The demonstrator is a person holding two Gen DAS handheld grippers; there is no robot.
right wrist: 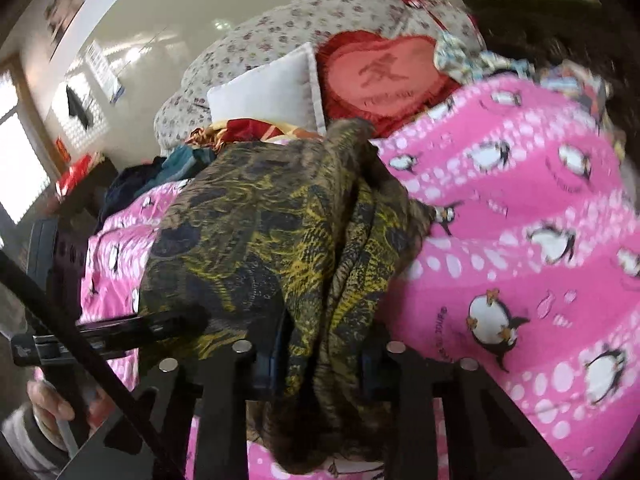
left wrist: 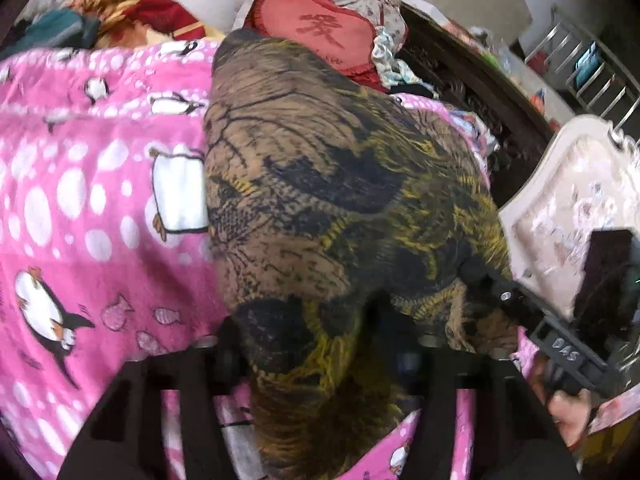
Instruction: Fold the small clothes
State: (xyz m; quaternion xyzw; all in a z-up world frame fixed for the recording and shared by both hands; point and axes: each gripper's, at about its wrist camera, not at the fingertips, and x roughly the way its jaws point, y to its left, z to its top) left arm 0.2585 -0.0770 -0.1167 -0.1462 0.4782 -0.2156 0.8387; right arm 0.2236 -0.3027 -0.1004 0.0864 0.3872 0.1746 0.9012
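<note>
A small garment (left wrist: 320, 184) in a brown, black and yellow print lies bunched on a pink penguin blanket (left wrist: 100, 200). Its near edge fills the gap of my left gripper (left wrist: 308, 344), and both pads press on the cloth. In the right wrist view the same garment (right wrist: 260, 232) hangs in thick folds between the fingers of my right gripper (right wrist: 322, 360), which is shut on it. The right gripper's tip (left wrist: 502, 294) also shows in the left wrist view, at the garment's right side. The left gripper's finger (right wrist: 188, 320) reaches the garment's left side in the right wrist view.
A red heart cushion (left wrist: 324, 36), a white pillow (right wrist: 272, 88) and a floral pillow (right wrist: 280, 28) lie at the head of the bed. Loose clothes (left wrist: 60, 28) are piled at the far left. A padded headboard or chair back (left wrist: 572, 200) stands to the right, with a dark carved cabinet (left wrist: 460, 76) behind it.
</note>
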